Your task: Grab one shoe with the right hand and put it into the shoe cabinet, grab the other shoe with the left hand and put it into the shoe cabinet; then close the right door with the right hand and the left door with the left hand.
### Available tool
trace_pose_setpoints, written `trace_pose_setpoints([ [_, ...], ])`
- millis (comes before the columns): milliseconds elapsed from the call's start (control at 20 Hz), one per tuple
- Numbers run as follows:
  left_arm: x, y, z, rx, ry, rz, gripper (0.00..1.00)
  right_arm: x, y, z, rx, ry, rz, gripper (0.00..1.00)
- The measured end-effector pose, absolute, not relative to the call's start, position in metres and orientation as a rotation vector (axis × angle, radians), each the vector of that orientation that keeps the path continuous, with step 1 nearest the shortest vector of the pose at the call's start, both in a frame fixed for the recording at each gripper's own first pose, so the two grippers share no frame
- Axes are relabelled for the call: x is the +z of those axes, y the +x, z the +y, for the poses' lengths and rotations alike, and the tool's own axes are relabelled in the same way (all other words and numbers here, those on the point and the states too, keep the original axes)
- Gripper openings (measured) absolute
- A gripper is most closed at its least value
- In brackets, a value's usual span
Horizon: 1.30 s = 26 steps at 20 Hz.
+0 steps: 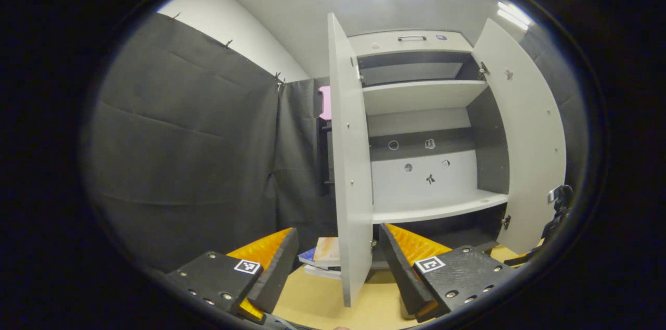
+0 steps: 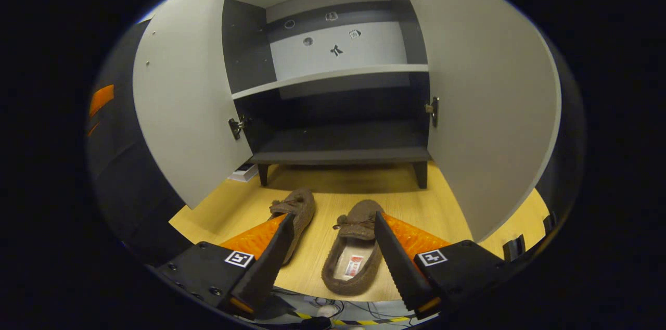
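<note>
Two brown fuzzy slippers lie side by side on the wooden floor before the shoe cabinet (image 2: 338, 155), toes toward it. In the right gripper view, my right gripper (image 2: 333, 217) hangs open just above them: the right slipper (image 2: 346, 267) lies between its fingers, and the left slipper (image 2: 299, 213) is partly hidden behind the left finger. Both grey doors, the left door (image 2: 187, 90) and the right door (image 2: 489, 96), stand wide open. In the left gripper view, my left gripper (image 1: 338, 229) is open with nothing in it, held higher in front of the left door's edge (image 1: 349, 163).
The cabinet's light shelves (image 1: 437, 210) and its dark bottom shelf are bare. A stack of books (image 1: 323, 254) lies on the floor left of the cabinet, below a pink object (image 1: 324, 102). Cables (image 2: 328, 312) run along the near floor edge.
</note>
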State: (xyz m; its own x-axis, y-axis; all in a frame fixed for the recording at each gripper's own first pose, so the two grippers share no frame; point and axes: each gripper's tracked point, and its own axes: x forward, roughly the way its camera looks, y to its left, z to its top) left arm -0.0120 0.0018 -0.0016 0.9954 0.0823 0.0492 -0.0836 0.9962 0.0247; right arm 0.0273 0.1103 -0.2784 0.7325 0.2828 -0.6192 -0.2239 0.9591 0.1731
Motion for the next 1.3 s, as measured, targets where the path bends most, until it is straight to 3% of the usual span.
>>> trace_pose_setpoints([
  [100, -0.003, -0.011, 0.005, 0.088, 0.041, -0.045, 0.98, -0.295, 0.026, 0.115, 0.287, 0.088, 0.744, 0.91],
  [150, -0.003, -0.009, 0.007, 0.092, 0.047, -0.040, 0.98, -0.303, 0.026, 0.116, 0.289, 0.087, 0.769, 0.96],
  [650, -0.013, 0.003, 0.012, 0.100, 0.119, -0.011, 0.98, -0.371, 0.030, 0.133, 0.308, 0.107, 0.978, 0.96],
  [800, -0.016, 0.004, 0.011, 0.099, 0.126, -0.003, 0.98, -0.387, 0.040, 0.133, 0.286, 0.073, 1.001, 0.92],
  [850, -0.019, 0.005, 0.011, 0.097, 0.120, 0.004, 0.91, -0.394, 0.044, 0.133, 0.279, 0.065, 1.011, 0.92],
  [900, -0.022, 0.006, 0.011, 0.097, 0.113, 0.013, 0.91, -0.399, 0.048, 0.134, 0.271, 0.063, 1.015, 0.92],
  [1000, -0.027, 0.007, 0.013, 0.102, 0.102, 0.026, 0.91, -0.409, 0.052, 0.135, 0.251, 0.062, 1.030, 0.82],
  [1050, -0.028, 0.007, 0.014, 0.106, 0.099, 0.030, 0.98, -0.414, 0.052, 0.134, 0.237, 0.055, 1.040, 0.65],
  [1100, -0.029, 0.007, 0.015, 0.109, 0.097, 0.033, 0.98, -0.417, 0.054, 0.132, 0.225, 0.043, 1.047, 0.48],
  [1150, -0.030, 0.007, 0.016, 0.112, 0.096, 0.036, 0.98, -0.420, 0.058, 0.126, 0.203, 0.015, 1.041, 0.44],
  [1200, -0.031, 0.006, 0.018, 0.115, 0.096, 0.039, 0.98, -0.420, 0.057, 0.123, 0.190, -0.002, 1.037, 0.29],
  [1300, -0.032, 0.006, 0.020, 0.119, 0.092, 0.040, 0.98, -0.419, 0.055, 0.124, 0.186, -0.003, 1.042, 0.10],
])
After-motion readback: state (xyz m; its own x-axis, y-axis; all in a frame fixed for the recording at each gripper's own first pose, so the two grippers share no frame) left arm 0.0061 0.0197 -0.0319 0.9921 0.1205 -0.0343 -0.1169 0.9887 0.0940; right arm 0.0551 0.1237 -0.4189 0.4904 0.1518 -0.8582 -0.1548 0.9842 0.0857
